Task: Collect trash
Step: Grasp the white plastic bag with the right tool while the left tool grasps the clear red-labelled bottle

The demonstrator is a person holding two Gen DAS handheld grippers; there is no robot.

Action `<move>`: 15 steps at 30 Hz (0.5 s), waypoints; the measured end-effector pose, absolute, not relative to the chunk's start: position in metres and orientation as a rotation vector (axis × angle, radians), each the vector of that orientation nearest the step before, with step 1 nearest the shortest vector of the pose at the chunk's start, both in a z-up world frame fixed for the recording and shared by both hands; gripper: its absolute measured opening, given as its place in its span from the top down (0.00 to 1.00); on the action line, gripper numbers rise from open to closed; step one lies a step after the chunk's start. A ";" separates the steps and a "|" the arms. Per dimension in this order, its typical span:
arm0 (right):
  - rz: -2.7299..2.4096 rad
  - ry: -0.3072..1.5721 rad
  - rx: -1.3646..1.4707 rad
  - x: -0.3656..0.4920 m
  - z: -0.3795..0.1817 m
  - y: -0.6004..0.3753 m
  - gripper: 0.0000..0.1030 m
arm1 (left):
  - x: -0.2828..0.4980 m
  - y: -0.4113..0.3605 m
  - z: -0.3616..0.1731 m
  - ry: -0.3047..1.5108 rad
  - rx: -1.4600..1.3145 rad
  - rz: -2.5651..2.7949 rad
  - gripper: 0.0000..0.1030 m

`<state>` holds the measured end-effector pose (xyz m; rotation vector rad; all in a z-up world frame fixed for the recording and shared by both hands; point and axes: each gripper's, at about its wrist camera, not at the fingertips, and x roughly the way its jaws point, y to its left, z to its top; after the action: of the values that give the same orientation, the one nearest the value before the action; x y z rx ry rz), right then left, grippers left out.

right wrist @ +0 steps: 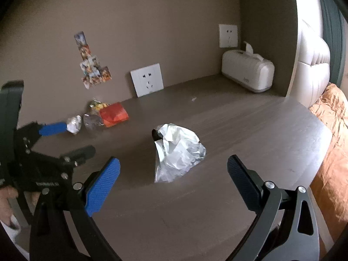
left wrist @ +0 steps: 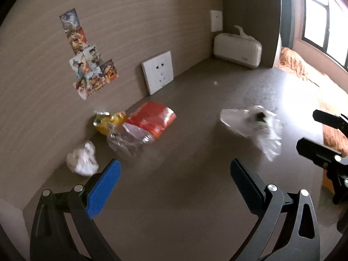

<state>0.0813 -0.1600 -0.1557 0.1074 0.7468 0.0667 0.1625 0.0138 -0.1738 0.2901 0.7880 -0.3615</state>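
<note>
Left gripper jaws wide, hovering off desk near back-edge trash pile; right gripper spread, nothing held, aimed at plastic bag.

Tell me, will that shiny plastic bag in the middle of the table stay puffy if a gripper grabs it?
Probably not. The plastic bag looks thin and crinkled, so it would likely squash flat between the fingers. It seems very light, so a push would probably slide it across the smooth table. Its glossy film might slip from the open right gripper.
</note>
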 end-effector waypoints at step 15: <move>-0.031 0.838 0.104 0.135 -0.194 -0.138 0.05 | 0.234 0.029 -0.209 0.795 0.331 -0.509 0.05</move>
<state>0.1350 -0.1380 -0.1936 0.1042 0.8376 -0.0309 0.2339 0.0289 -0.2095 0.3310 0.7951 -0.5091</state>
